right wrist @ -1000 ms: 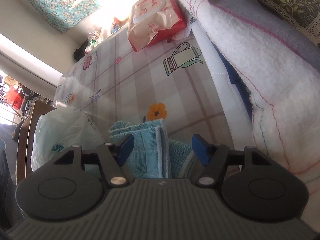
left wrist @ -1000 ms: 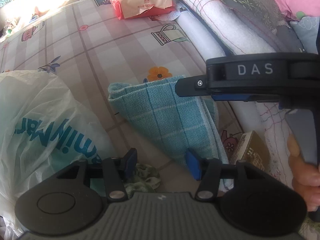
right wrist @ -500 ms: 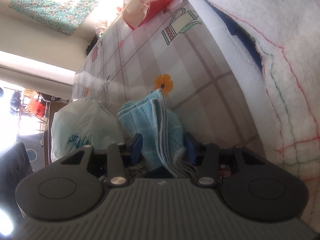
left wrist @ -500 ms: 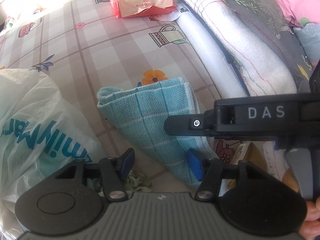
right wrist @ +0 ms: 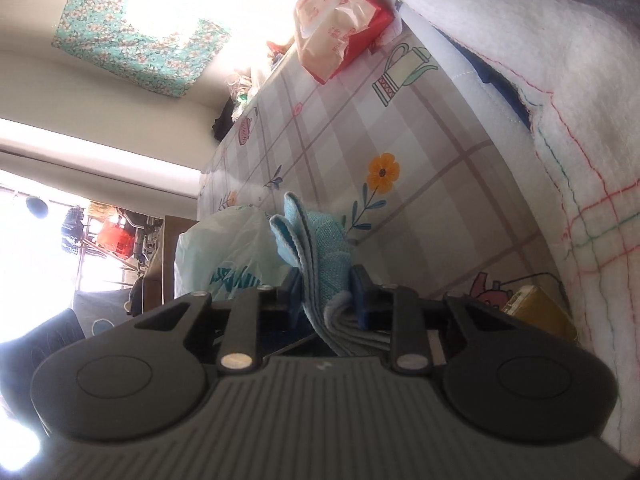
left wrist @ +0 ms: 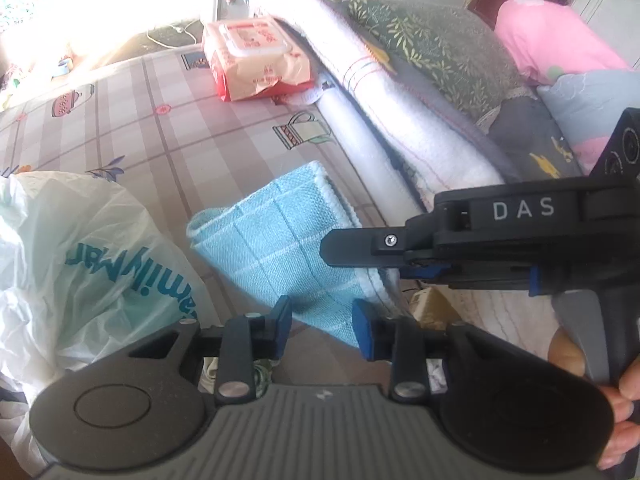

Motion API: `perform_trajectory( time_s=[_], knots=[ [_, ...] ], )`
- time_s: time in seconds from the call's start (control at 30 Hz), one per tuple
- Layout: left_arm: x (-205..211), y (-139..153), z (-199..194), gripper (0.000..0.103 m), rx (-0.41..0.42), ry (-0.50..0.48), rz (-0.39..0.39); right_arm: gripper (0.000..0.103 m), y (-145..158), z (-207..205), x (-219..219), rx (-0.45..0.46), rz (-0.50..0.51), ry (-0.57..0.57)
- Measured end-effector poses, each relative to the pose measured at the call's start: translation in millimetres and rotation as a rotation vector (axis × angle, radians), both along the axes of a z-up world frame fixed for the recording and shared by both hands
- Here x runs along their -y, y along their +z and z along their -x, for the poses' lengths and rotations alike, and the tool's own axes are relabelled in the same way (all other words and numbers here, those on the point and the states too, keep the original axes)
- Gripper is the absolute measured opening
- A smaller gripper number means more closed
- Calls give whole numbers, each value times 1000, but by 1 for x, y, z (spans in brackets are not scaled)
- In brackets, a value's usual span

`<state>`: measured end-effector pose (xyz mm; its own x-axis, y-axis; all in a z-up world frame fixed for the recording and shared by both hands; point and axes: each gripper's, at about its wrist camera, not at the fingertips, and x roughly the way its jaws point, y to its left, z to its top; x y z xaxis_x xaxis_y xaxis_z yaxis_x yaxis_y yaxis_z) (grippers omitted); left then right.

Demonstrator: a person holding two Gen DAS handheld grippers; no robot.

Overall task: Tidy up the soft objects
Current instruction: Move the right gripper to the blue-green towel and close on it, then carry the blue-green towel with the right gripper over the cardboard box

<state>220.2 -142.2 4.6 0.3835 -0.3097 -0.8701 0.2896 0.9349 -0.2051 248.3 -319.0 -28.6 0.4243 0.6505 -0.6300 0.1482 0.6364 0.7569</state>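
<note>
**Folded cloth clamped in right gripper, left gripper closing at its lower corner**

The blue folded cloth (left wrist: pixel 276 248) is the reference item; it lies over the checked, flower-printed sheet (left wrist: pixel 168 140) and appears lifted at the clamped end, though the fisheye view does not settle whether the rest still touches the sheet.

Right gripper (right wrist: pixel 326 294): jaws have just been closing and now press on both sides of the cloth's stacked layers (right wrist: pixel 320 256); the fold edges stand up beyond the pads; in the left wrist view this gripper (left wrist: pixel 348 246) reaches in from the right edge of the cloth, with a hand (left wrist: pixel 616 396) on its trigger.

Left gripper (left wrist: pixel 320 322): jaws have just been closing; a narrow gap remains between them; the lower corner of the cloth shows in that gap, but the blue pads do not visibly press on it.

Surroundings, relative to the cloth:
- white plastic bag (left wrist: pixel 80 264) with teal lettering, just beside it on the left;
- pack of wet wipes (left wrist: pixel 256 60), well beyond it on the sheet;
- rolled white blanket (left wrist: pixel 400 120), to its right along the sheet's edge;
- small yellow-brown box (right wrist: pixel 540 312), near its right side.
</note>
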Motion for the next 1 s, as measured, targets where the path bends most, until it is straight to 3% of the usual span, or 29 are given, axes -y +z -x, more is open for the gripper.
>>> perform_trajectory(
  time_s=[0.23,0.47,0.77,1.0],
  knots=[
    [-37,58,40,33,134,28,61,24,72,21,-31,149,-13,57],
    [-120,90,78,34,193,145,104,20,126,36,-112,244,-31,193],
    [-249,106,121,34,239,362,62,20,151,34,-269,255,-96,418],
    [-338,90,128,34,188,534,-13,20,130,22,-390,168,-161,529]
  ],
)
